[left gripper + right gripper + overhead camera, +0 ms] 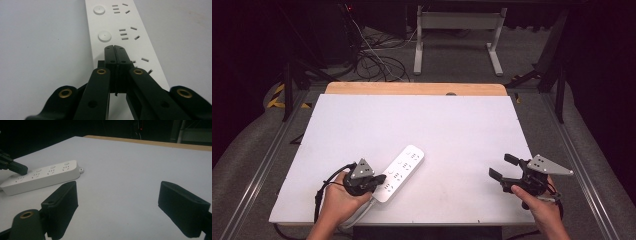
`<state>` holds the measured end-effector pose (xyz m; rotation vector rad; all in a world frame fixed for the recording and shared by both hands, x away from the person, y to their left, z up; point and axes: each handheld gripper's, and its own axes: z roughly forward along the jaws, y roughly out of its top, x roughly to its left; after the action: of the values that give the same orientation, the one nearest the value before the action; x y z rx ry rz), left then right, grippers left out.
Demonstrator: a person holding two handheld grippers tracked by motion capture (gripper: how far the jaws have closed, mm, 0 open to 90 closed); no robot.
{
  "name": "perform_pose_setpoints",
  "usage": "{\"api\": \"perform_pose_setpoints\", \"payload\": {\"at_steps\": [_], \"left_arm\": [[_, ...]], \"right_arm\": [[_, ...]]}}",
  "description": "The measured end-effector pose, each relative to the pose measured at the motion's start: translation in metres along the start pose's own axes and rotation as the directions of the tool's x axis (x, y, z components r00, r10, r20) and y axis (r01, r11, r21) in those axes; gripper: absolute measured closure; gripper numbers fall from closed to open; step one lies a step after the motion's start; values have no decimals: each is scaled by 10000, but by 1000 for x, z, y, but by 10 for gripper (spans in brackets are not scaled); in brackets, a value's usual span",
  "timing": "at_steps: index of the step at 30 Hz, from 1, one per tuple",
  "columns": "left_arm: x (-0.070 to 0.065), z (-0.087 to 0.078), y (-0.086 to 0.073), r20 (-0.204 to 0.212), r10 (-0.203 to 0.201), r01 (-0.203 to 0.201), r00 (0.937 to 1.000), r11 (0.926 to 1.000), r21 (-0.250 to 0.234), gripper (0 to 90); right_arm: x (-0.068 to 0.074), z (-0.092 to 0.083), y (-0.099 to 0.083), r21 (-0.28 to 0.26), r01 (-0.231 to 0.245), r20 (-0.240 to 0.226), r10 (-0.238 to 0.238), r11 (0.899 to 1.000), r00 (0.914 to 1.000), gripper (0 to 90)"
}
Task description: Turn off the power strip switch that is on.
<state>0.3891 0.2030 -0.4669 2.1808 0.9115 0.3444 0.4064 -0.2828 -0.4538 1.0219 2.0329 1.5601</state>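
Observation:
A white power strip lies diagonally on the white table top, near the front left. My left gripper is shut, its black tips pressed together with nothing between them. In the left gripper view the joined tips sit over the strip, beside a round button and its sockets; whether they touch it I cannot tell. My right gripper is held at the front right, jaws wide open and empty. In the right gripper view the two pads frame bare table, with the strip and the left gripper far left.
The strip's cord runs off the front edge by the left hand. A wooden strip borders the table's far edge. Beyond it stand a white metal frame and tangled floor cables. Metal rails flank the table.

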Motion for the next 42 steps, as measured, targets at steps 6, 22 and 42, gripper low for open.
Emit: {"api": "perform_pose_setpoints", "payload": {"at_steps": [6, 22, 42], "left_arm": [[0, 0, 0, 15, 95, -95, 10000, 10000, -7, 900], [2, -1, 0, 31, 367, -367, 9993, 9991, -210, 900], [4, 1, -2, 153, 332, -325, 9993, 9985, -447, 900]], "right_arm": [[0, 0, 0, 10, 34, -19, -34, 10000, 10000, 161], [-1, 0, 0, -11, 47, -12, -47, 10000, 10000, 161], [-1, 0, 0, 1, 13, 3, -13, 10000, 10000, 161]]}}
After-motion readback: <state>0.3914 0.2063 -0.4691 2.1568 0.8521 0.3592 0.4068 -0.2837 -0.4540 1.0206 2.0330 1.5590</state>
